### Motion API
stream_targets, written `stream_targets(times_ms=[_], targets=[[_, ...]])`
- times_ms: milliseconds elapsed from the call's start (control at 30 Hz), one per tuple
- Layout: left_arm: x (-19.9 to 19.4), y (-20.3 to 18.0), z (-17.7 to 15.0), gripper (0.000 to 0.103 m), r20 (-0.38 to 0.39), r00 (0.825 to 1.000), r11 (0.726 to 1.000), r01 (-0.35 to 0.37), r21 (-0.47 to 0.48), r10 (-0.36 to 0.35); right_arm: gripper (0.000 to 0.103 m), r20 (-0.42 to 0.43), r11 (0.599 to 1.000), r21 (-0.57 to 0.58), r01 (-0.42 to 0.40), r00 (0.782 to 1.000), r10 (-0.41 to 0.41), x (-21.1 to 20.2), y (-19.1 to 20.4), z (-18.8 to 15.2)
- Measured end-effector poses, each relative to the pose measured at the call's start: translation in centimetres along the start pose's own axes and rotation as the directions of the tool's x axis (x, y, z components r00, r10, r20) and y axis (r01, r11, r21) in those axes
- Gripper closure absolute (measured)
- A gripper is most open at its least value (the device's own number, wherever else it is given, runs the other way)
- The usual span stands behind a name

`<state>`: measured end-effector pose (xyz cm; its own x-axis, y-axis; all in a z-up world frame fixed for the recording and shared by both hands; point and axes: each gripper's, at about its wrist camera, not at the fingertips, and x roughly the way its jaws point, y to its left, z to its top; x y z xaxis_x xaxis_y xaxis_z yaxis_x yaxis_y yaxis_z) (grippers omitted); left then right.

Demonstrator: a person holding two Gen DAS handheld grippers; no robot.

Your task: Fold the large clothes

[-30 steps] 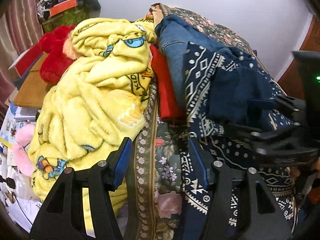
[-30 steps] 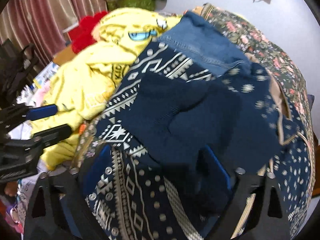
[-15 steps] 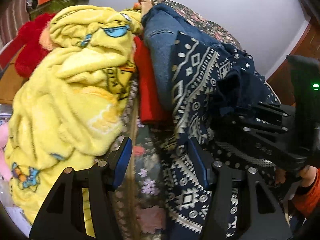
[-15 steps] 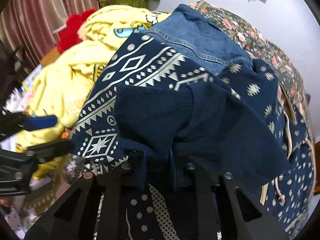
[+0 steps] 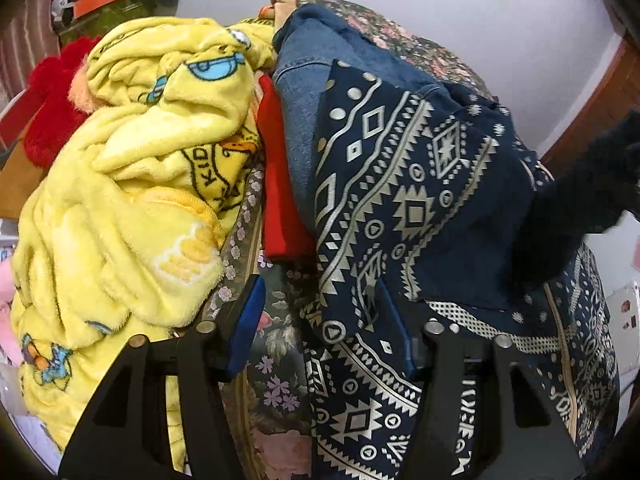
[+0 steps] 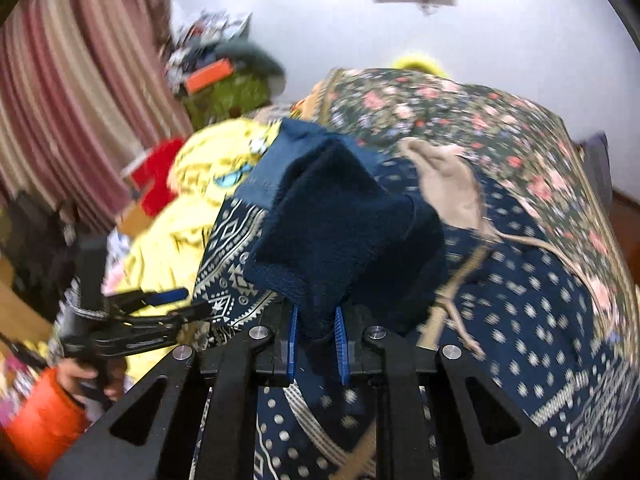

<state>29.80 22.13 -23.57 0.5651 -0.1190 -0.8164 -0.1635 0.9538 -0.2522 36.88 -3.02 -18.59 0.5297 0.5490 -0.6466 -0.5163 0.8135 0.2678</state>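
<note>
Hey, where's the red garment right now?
In the left wrist view, the red garment sits left of centre, wedged upright between the yellow blanket on its left and the denim piece on its right.

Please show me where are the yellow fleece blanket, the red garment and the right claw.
yellow fleece blanket (image 5: pixel 132 184): left wrist view, middle folds.
red garment (image 5: pixel 280 200): left wrist view, exposed strip.
right claw (image 6: pixel 316 346): right wrist view, between fingertips.
</note>
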Motion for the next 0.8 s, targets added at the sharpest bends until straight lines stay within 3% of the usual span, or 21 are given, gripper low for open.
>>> stream_targets(times_ms=[67,133,200,500,633,800], targets=[[0.6,0.2,0.1,0.079,-0.014,1.0,0.999,0.028,-0.03,-0.028,0.09,0.009,0.998,0.067,-0.012,1.0,0.011,-1.1,-2.1,-0.3],[1.0,0.4,0.1,0.092,-0.013,0.999,0.997,0.051,-0.062,-0.052,0.09,0.007,0.993,0.117,-0.009,1.0,0.008,-1.5,-4.0,-0.7],[0.9,0.2,0.2,0.097,0.001,0.999,0.995,0.054,-0.082,-0.054,0.09,-0.008,0.986,0.168,-0.01,1.0,0.012,-1.5,-5.9,-1.3],[-0.7,-1.2,0.0,0.099,0.04,0.998,0.996,-0.044,-0.079,0.047,0.09,-0.141,0.947,0.321,0.002,0.989,0.046,0.3,-13.5,-5.4],[-0.4,-1.8,-0.4,0.099,0.021,0.996,0.993,-0.081,-0.081,0.083,0.09,-0.148,0.939,0.343,0.016,0.988,0.037,0.2,-15.4,-6.4],[0.3,-3.0,-0.4,0.098,-0.011,0.988,0.988,-0.155,-0.023,0.155,0.09,-0.151,0.942,0.323,0.092,0.988,-0.045,-0.4,-16.7,-7.1]])
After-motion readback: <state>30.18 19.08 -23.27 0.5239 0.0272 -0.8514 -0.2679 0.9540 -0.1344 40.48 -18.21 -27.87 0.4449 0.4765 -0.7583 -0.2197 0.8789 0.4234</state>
